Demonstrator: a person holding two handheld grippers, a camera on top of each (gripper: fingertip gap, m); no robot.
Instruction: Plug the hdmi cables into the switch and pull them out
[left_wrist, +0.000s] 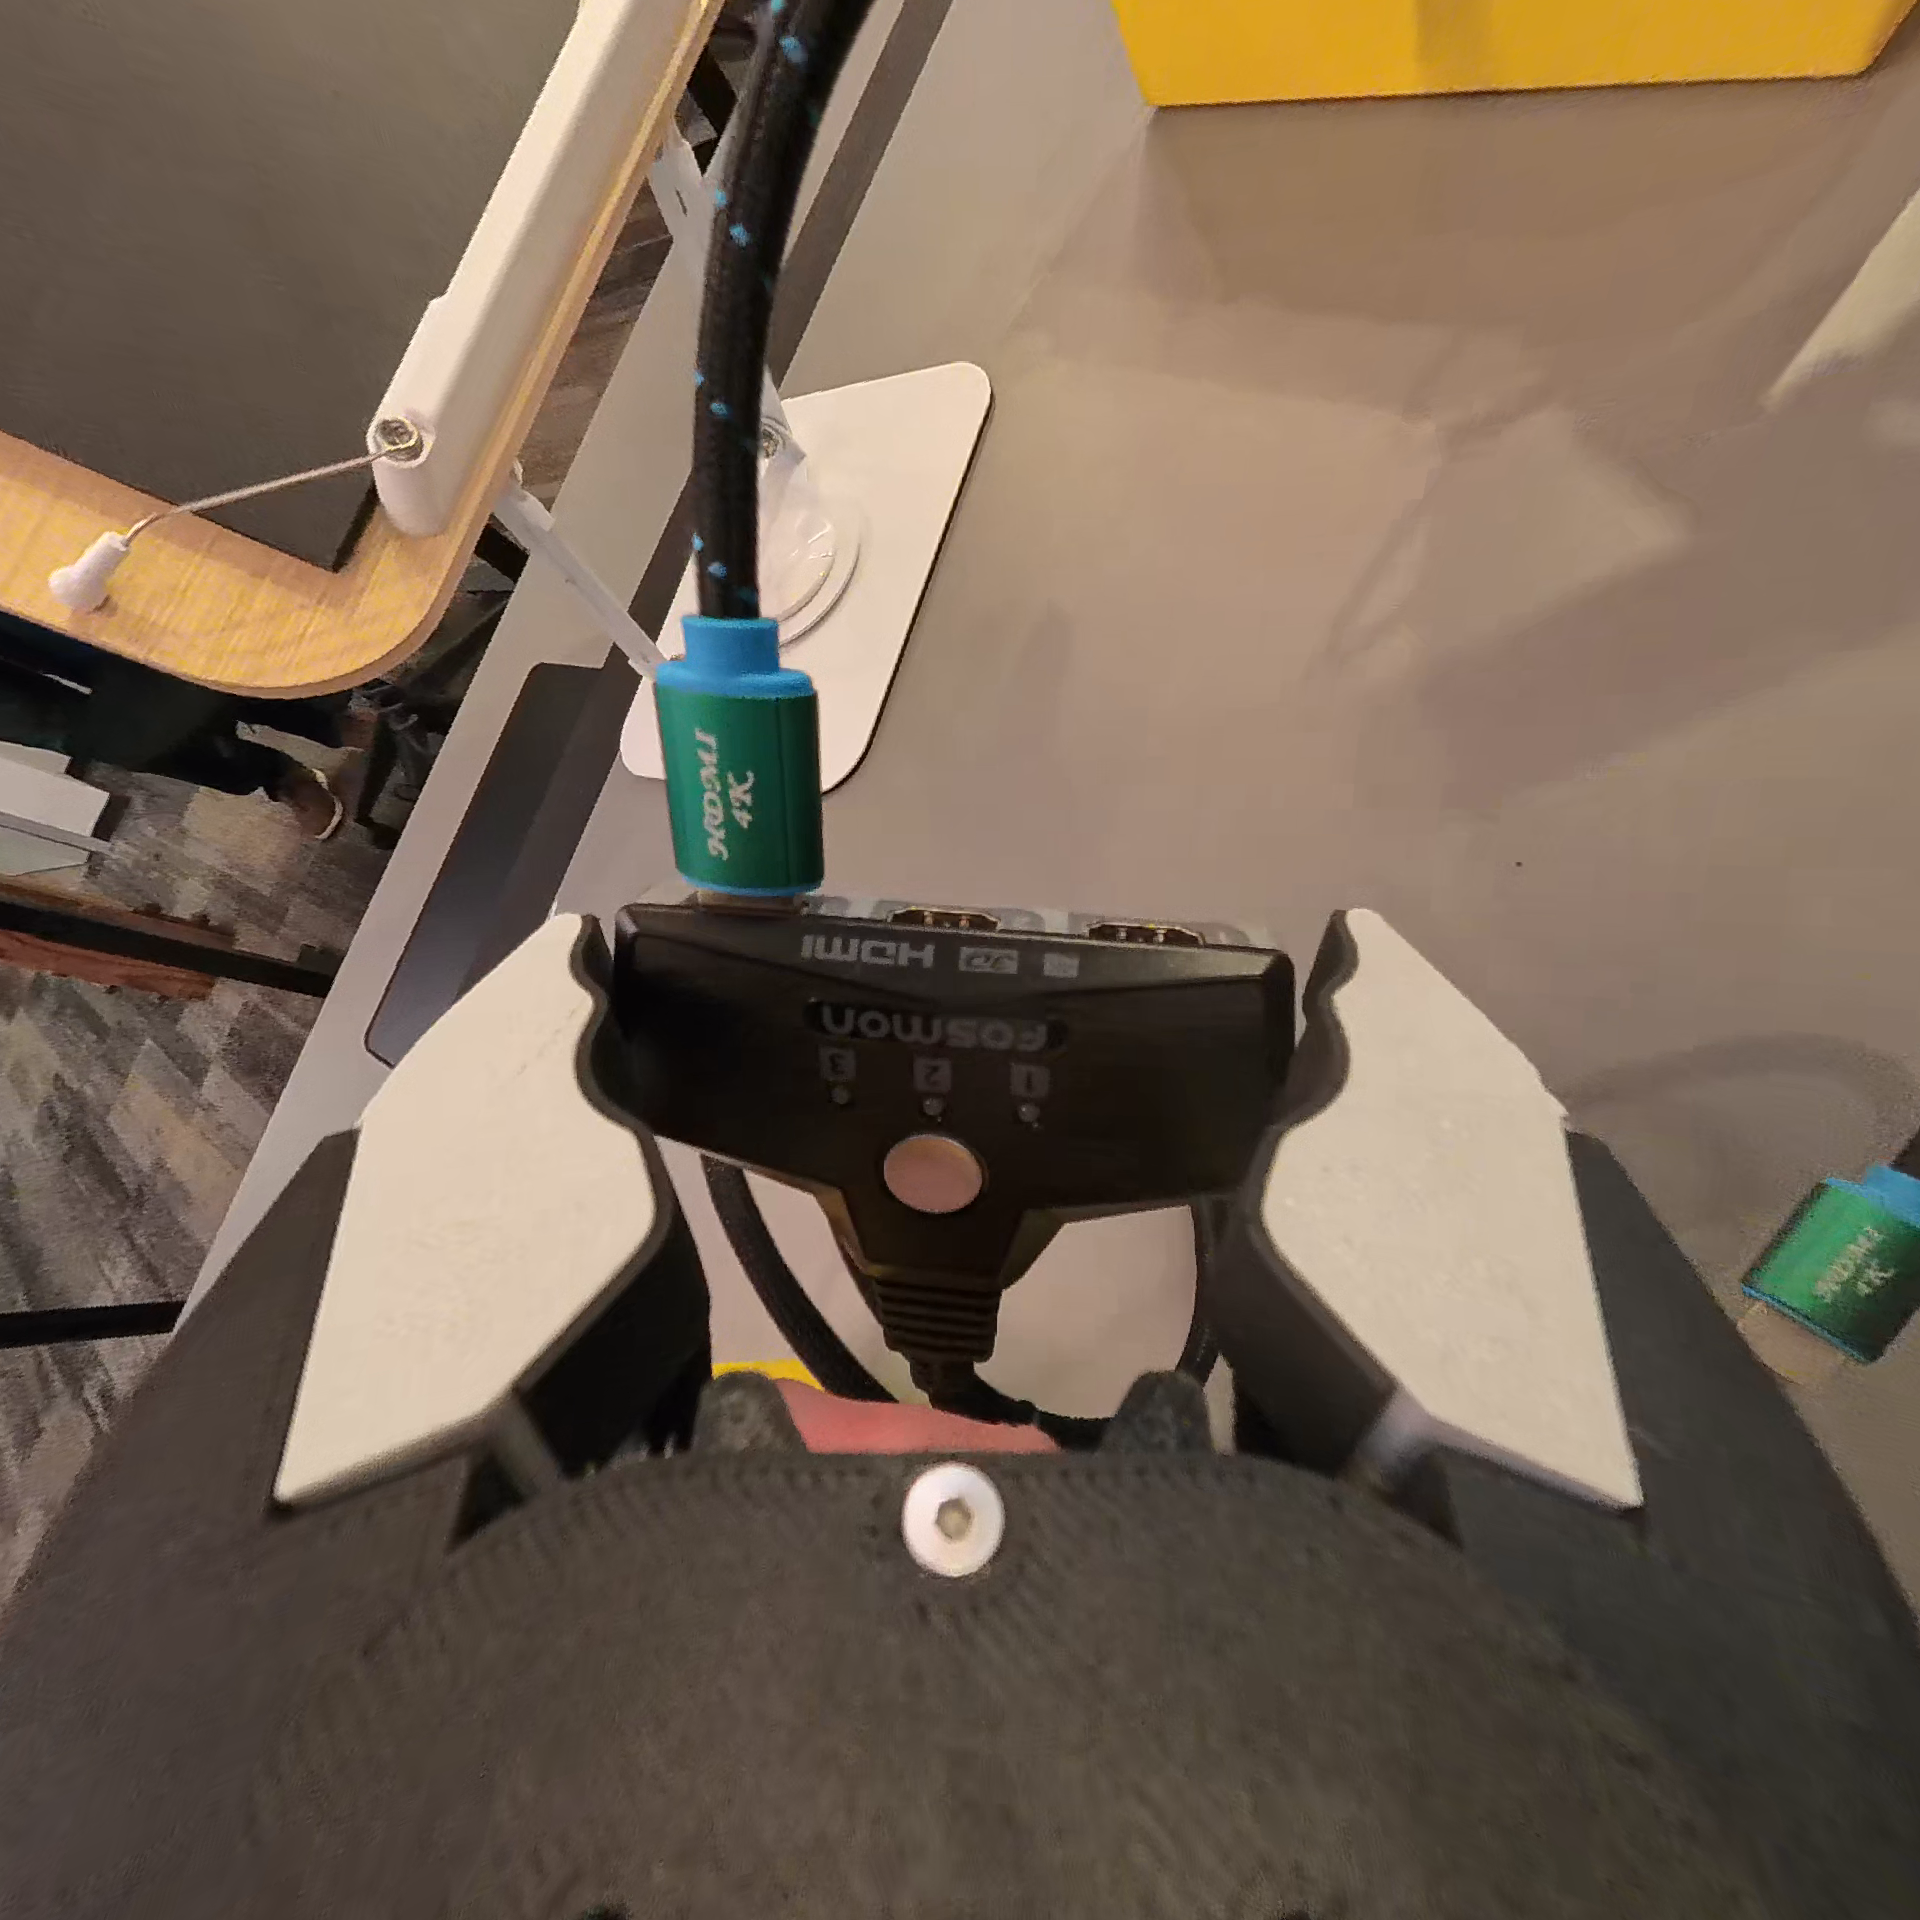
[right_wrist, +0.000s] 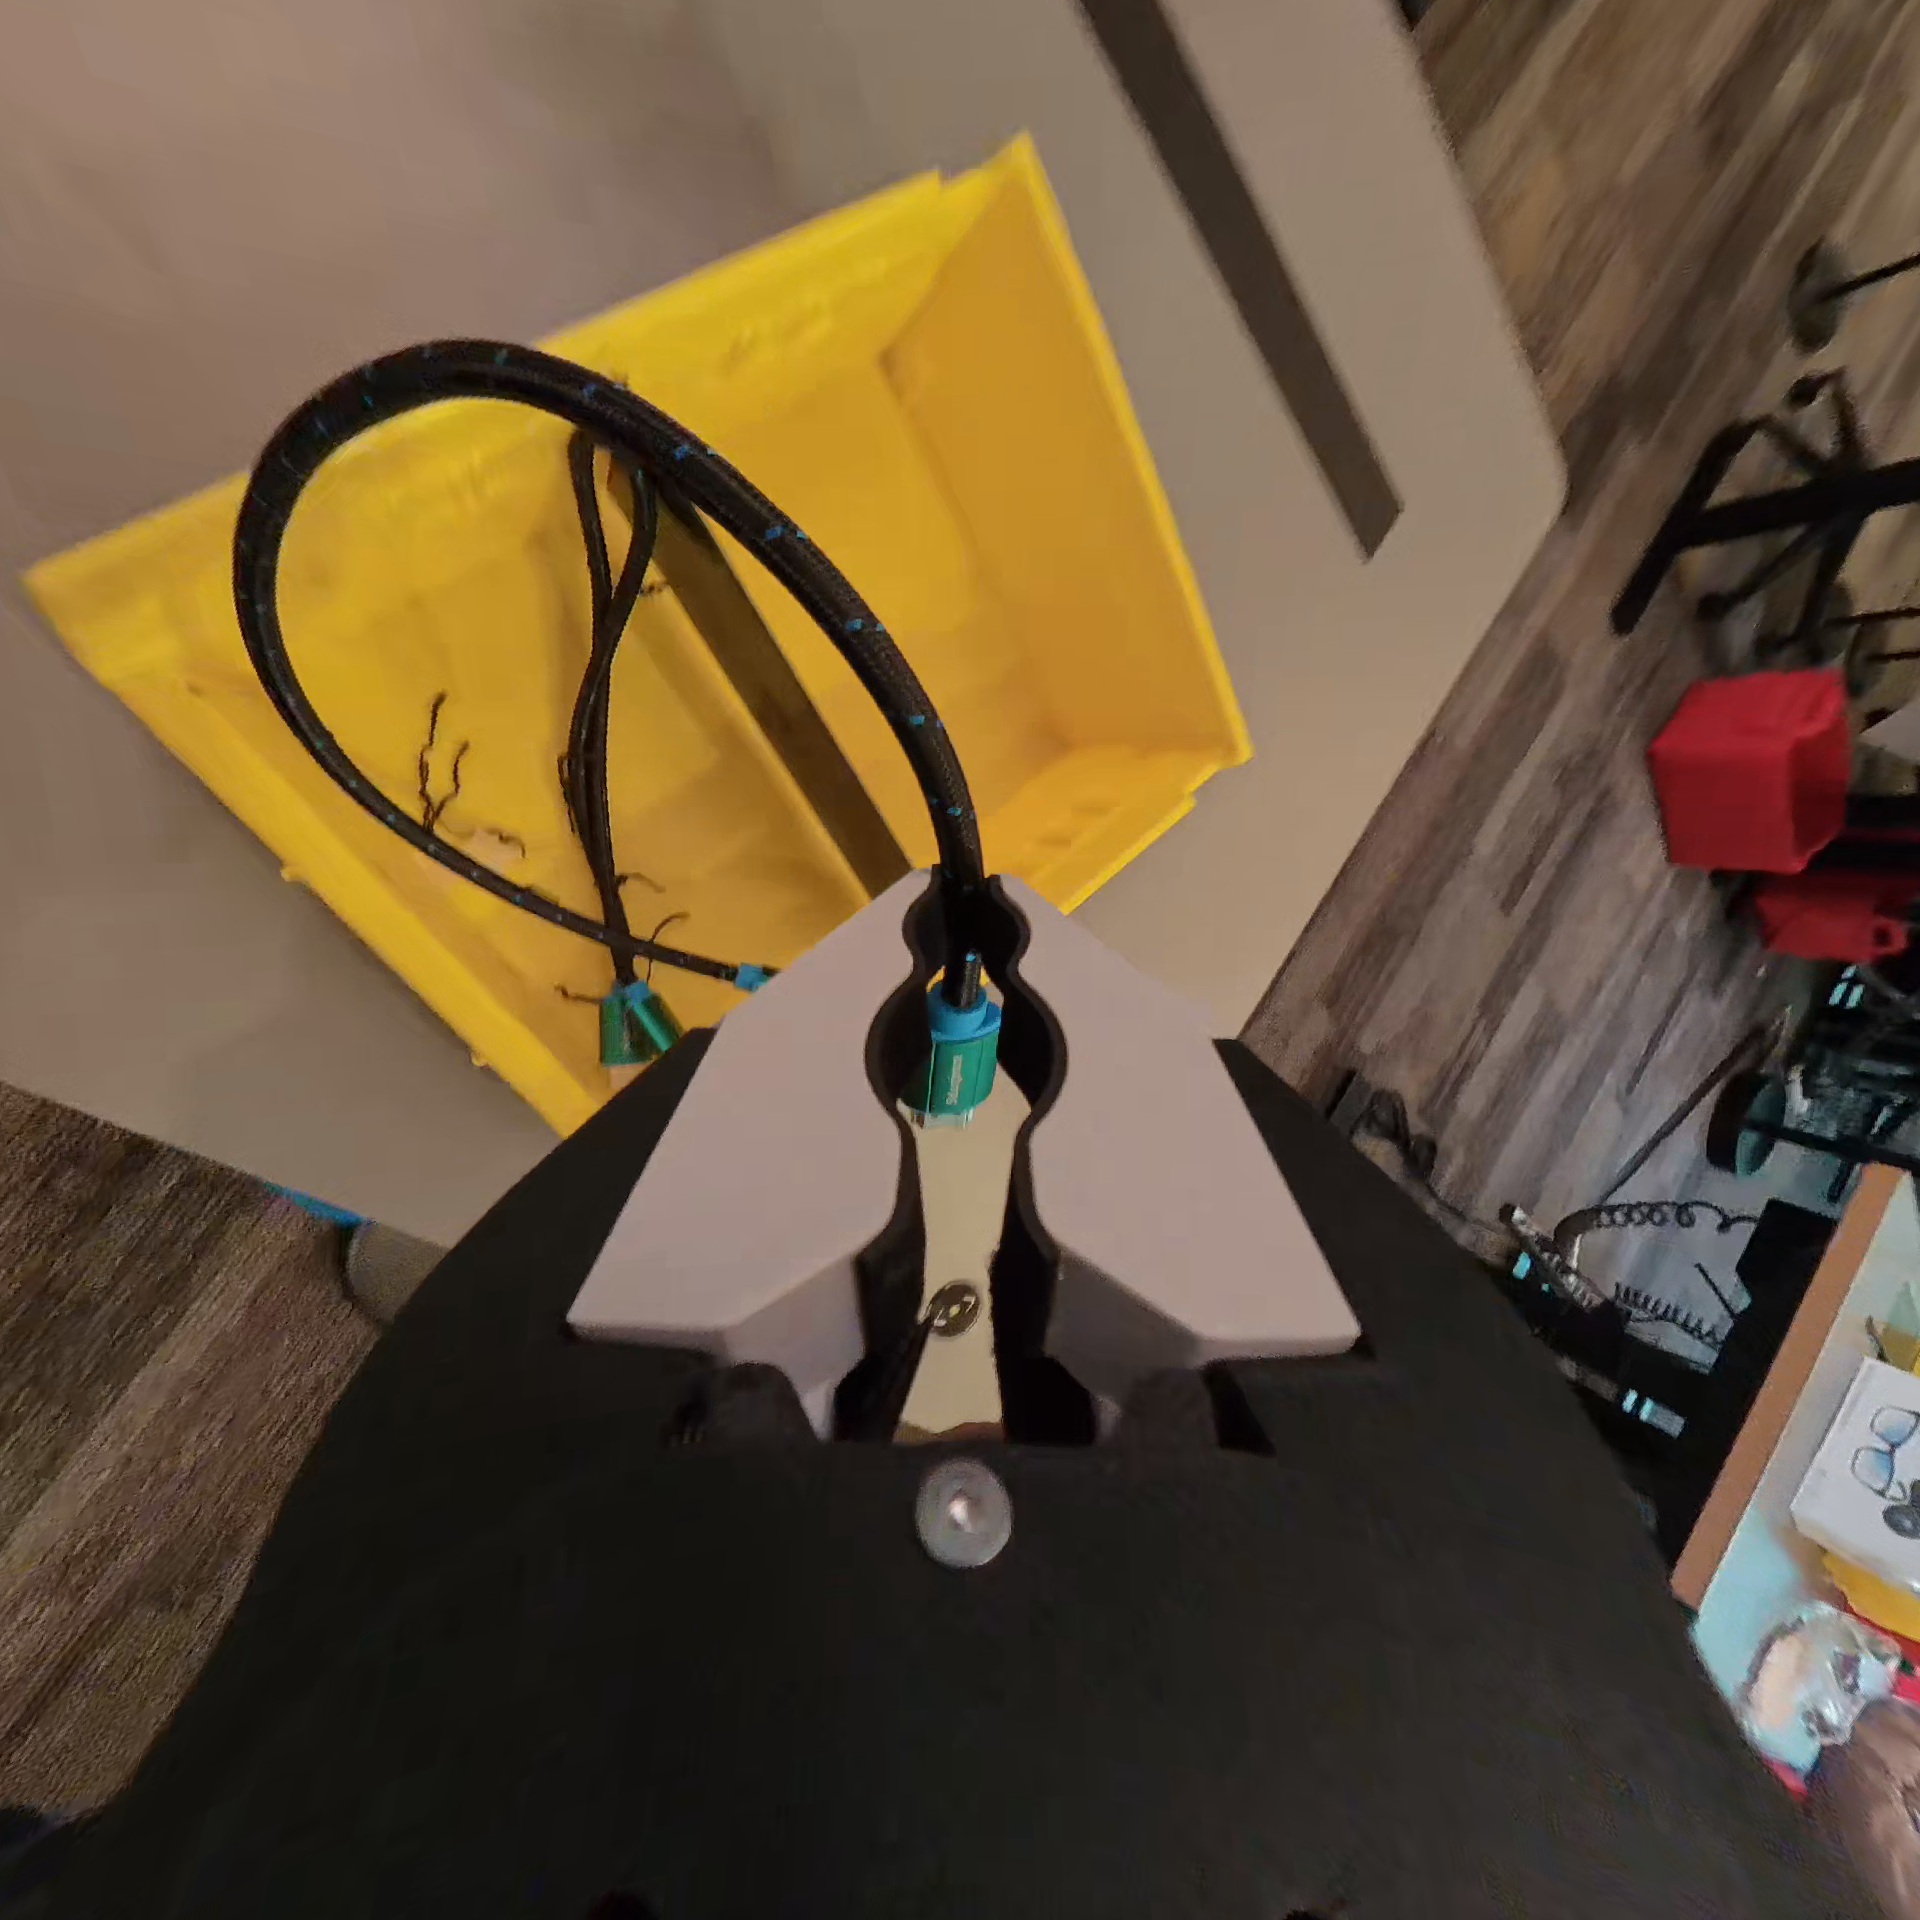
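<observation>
In the left wrist view my left gripper (left_wrist: 956, 966) is shut on the black HDMI switch (left_wrist: 945, 1049), one finger on each side of it. A green and blue HDMI plug (left_wrist: 743, 769) on a black braided cable (left_wrist: 732, 416) sits in the switch's left port. The middle port (left_wrist: 943, 920) and the right port (left_wrist: 1148, 932) are empty. Another green plug (left_wrist: 1839, 1273) lies on the table at the right. In the right wrist view my right gripper (right_wrist: 961, 896) is shut on a second HDMI plug (right_wrist: 954, 1070), whose cable (right_wrist: 582, 405) loops away over the bin.
A yellow bin (right_wrist: 1039, 520) stands on the grey table (left_wrist: 1351, 623) and holds more cables and a green plug (right_wrist: 629, 1023). A white plate (left_wrist: 894, 499) lies beyond the switch. The table edge (left_wrist: 436, 831) runs at the left. Red boxes (right_wrist: 1756, 769) stand on the floor. Left tips to right tips: about 50 centimeters.
</observation>
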